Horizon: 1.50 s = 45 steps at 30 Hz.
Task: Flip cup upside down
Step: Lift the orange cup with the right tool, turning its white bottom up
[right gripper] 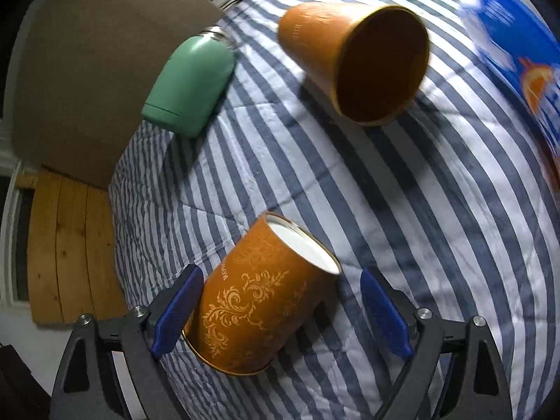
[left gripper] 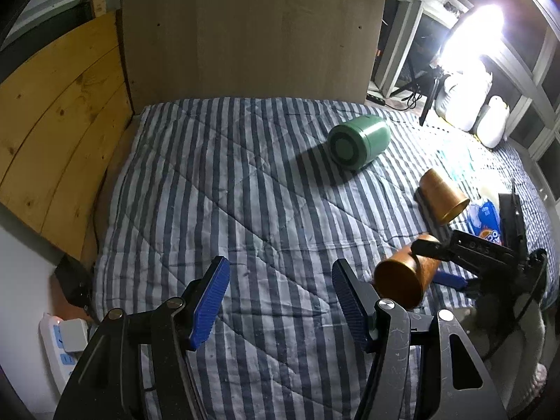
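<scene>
Orange paper cup with a gold floral pattern lies tilted on its side on the blue-and-white striped quilt, its white base pointing away from the right wrist camera and its open rim toward it. It sits between the blue pads of the right gripper; the left pad touches its wall, while the right pad stands apart from it, so the jaws are spread and not clamped. A second plain orange paper cup lies on its side further off, mouth facing the camera. A green metal flask lies on its side near the brown board. The left gripper hovers over bare quilt with its jaws wide apart, holding nothing.
</scene>
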Each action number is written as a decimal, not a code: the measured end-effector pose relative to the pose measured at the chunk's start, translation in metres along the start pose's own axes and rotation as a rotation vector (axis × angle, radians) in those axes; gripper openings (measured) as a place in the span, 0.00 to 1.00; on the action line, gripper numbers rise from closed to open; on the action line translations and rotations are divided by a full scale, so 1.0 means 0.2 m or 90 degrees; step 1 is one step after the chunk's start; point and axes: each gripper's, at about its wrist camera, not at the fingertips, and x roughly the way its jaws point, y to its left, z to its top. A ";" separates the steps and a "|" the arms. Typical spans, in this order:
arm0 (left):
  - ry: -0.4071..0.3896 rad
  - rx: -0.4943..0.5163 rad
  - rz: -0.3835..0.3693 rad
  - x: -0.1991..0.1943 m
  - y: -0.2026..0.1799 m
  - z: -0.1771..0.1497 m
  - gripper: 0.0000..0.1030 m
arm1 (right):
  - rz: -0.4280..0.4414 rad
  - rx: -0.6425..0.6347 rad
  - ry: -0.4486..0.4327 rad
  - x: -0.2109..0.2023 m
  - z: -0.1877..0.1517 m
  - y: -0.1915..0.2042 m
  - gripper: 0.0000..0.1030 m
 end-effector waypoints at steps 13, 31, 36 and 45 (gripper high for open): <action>-0.007 -0.010 -0.006 0.03 0.05 0.02 0.63 | 0.048 -0.071 -0.011 0.05 0.01 0.10 0.66; -0.069 -0.032 -0.020 0.02 -0.48 -0.11 0.63 | -0.002 -0.414 -0.177 -0.44 -0.12 -0.12 0.59; -0.070 -0.030 -0.025 0.03 -0.69 -0.16 0.63 | -0.035 -0.481 -0.229 -0.63 -0.17 -0.32 0.59; -0.081 -0.005 -0.022 0.03 -1.03 -0.22 0.63 | -0.073 -0.479 -0.303 -0.90 -0.11 -0.69 0.59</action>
